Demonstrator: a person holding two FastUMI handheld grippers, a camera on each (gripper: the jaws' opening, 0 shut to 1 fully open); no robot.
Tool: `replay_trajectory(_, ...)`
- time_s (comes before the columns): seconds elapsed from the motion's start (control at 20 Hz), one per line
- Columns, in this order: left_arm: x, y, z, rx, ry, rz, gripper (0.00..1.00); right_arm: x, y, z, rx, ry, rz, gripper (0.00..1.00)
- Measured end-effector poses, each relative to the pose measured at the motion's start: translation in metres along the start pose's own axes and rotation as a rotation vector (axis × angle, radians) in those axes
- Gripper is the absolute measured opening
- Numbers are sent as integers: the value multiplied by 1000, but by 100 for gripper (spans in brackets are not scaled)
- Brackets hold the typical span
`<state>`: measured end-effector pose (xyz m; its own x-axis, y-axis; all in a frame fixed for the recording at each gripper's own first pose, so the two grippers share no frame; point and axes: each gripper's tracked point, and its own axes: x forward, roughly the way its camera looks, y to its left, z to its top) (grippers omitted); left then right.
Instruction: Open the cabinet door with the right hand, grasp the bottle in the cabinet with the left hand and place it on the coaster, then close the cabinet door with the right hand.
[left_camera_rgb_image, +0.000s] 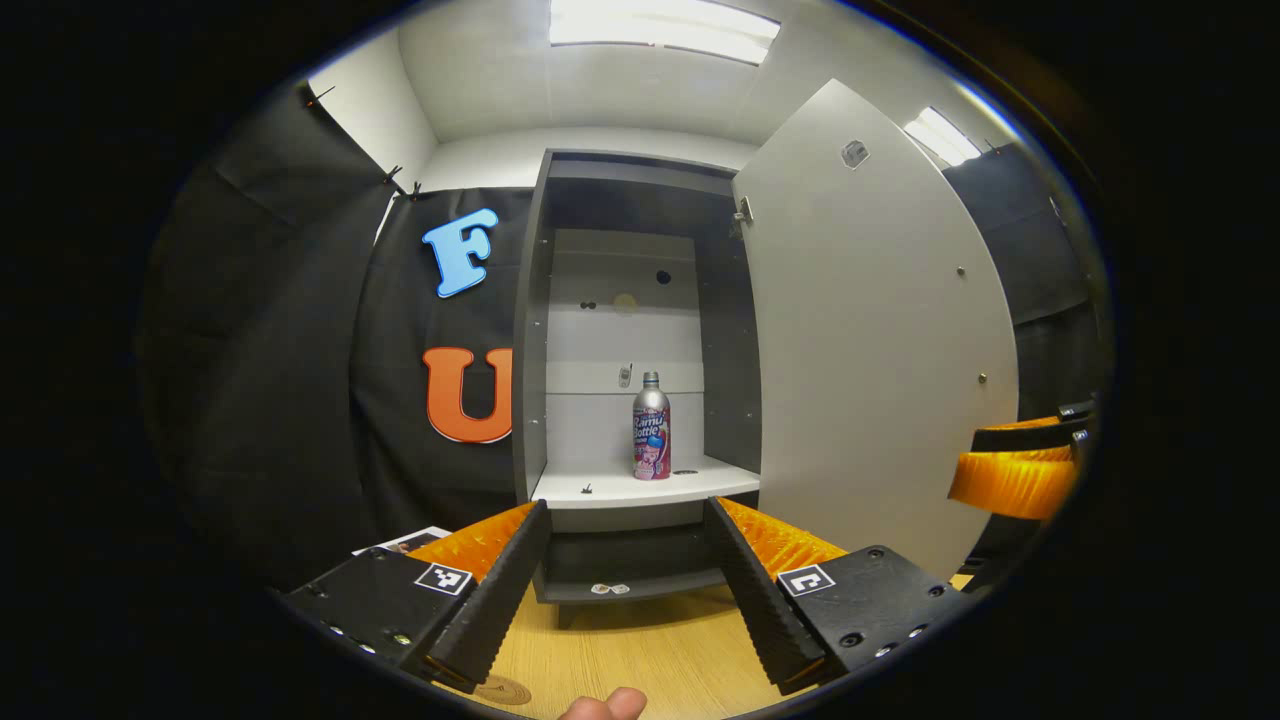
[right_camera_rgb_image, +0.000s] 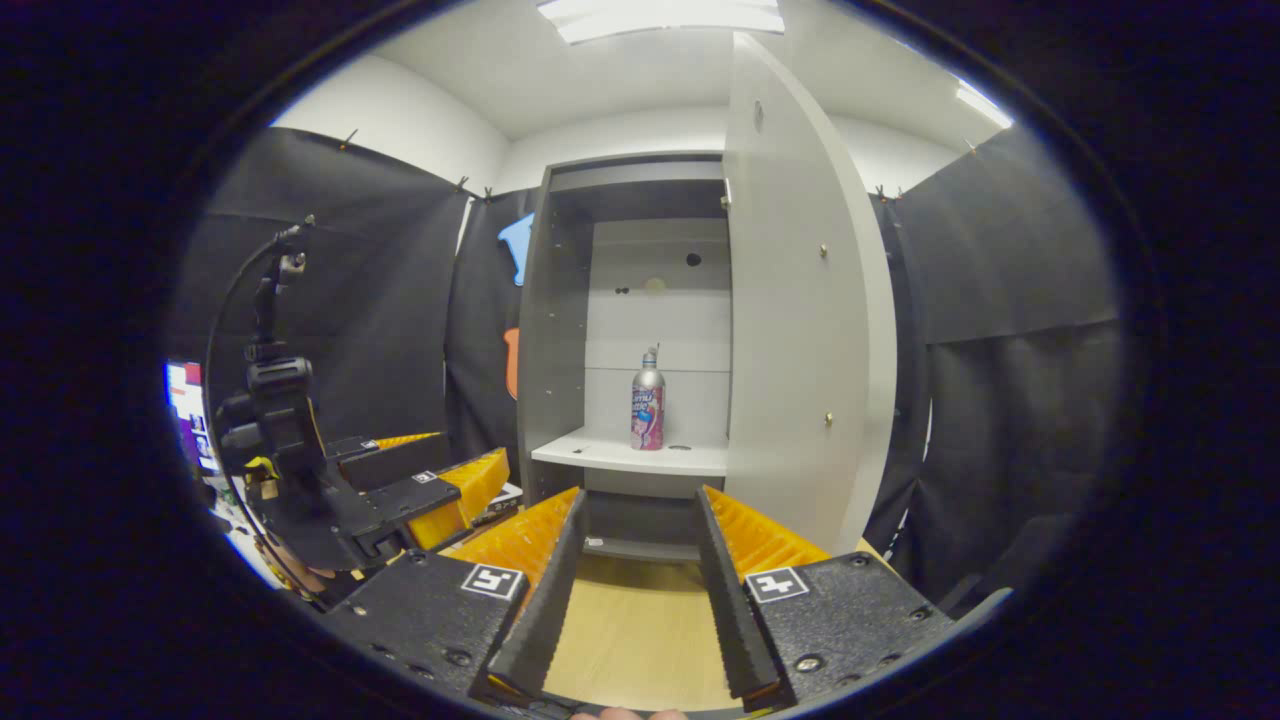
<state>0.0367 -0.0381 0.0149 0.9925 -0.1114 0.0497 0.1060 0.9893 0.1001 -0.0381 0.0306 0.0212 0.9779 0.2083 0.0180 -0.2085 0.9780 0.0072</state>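
Nearest the lens in the left gripper view, the left gripper (left_camera_rgb_image: 628, 590) hangs w/ fingers spread wide, nothing btwn them, aimed straight at the cabinet opening; my guess is it's lined up that way for the reach to the bottle. A fingertip (left_camera_rgb_image: 605, 706) of the person shows at the bottom edge, and a round coaster (left_camera_rgb_image: 503, 689) lies on the wood tabletop (left_camera_rgb_image: 650, 650) just beside the left finger, close in, so prob a short carry back once the bottle is out. Right gripper (right_camera_rgb_image: 635, 600) also open and empty, held low over the table; in the left gripper view it sits off at the right edge, clear of the doorway, likely so it doesn't block the left hand's path. Farther back, the cabinet door (left_camera_rgb_image: 880, 340) stands swung open to the right, hinged on that side. Bottle (left_camera_rgb_image: 651, 426) stands upright on the white shelf (left_camera_rgb_image: 640, 488), toward its right half, well apart from both grippers. Door step looks done; grasp not yet begun.
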Motion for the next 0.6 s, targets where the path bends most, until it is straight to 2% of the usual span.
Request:
replay_trajectory(0.05,10,-1,2,7,-6,-7,95,2,-3,-1,5,-4,-12,75)
replay_trajectory(0.15,35,-3,6,12,-19,-27,95,8,-6,1,25,-13,-12,74)
replay_trajectory(0.25,72,-11,7,5,-22,-66,95,8,-5,-3,46,-7,-5,77)
replay_trajectory(0.6,220,-35,-20,-62,96,-102,95,21,-5,-13,65,43,8,80)
